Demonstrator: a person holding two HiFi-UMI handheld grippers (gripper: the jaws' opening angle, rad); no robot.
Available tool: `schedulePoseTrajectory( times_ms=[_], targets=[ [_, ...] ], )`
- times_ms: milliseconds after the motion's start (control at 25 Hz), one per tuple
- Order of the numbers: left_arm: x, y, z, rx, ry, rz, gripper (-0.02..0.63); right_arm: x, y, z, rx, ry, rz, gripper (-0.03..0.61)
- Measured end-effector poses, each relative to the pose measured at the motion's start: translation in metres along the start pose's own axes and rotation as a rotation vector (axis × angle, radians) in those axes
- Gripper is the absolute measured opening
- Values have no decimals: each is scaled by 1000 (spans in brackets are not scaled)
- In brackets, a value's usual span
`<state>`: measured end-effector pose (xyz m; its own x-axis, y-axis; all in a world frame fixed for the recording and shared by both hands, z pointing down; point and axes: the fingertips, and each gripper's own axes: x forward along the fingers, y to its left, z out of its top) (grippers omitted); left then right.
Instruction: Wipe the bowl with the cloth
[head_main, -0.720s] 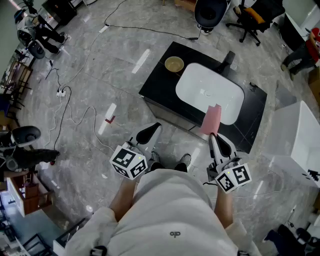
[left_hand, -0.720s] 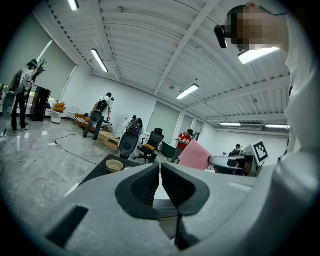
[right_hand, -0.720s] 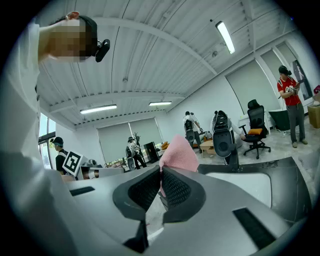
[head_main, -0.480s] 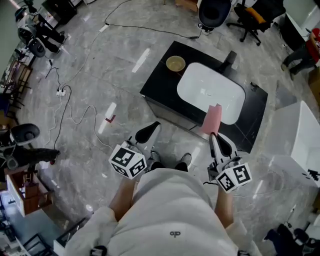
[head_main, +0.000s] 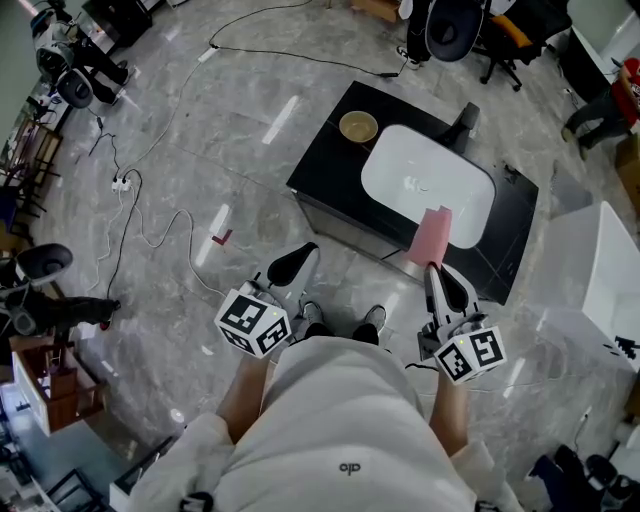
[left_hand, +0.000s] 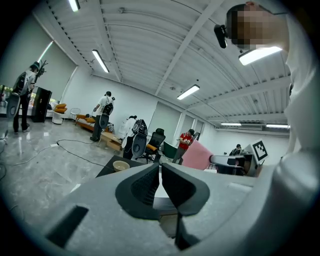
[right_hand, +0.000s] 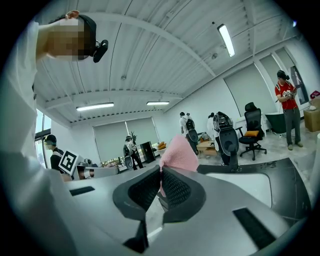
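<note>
Two grippers, one pink cloth (head_main: 431, 235), one tan bowl (head_main: 358, 126): standing short of the sink counter.

Right gripper (head_main: 434, 270): jaws pinched on the cloth's lower edge, the rest of it standing up past the tips and pointing towards the white basin (head_main: 428, 185). Left gripper (head_main: 298, 255): jaws drawn nearly together, only a thin slit showing, nothing in them. The bowl sits upright on the far left corner of the black counter (head_main: 320, 180), just beside the basin and well apart from both grippers. From the cloth it lies ahead and to the left, across the basin. From the left gripper it lies ahead and slightly right. Neither gripper is clearly nearer. The wipe likely needs the cloth carried forward-left, with the empty left gripper free to steady the bowl.
</note>
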<state>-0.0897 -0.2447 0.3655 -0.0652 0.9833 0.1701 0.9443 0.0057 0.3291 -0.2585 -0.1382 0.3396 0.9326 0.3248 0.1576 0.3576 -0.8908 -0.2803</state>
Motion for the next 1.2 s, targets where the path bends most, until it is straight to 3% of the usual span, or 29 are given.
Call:
schedulePoseTrajectory(
  times_ms=[800, 960, 1200],
  targets=[
    [-68, 88, -10, 54, 62, 30, 28, 31, 62, -24, -101, 81, -59, 15],
    [-62, 96, -17, 27, 83, 26, 28, 32, 58, -22, -98, 89, -81, 15],
    [-24, 94, -4, 51, 78, -1, 28, 46, 29, -11, -92, 72, -93, 15]
  ],
)
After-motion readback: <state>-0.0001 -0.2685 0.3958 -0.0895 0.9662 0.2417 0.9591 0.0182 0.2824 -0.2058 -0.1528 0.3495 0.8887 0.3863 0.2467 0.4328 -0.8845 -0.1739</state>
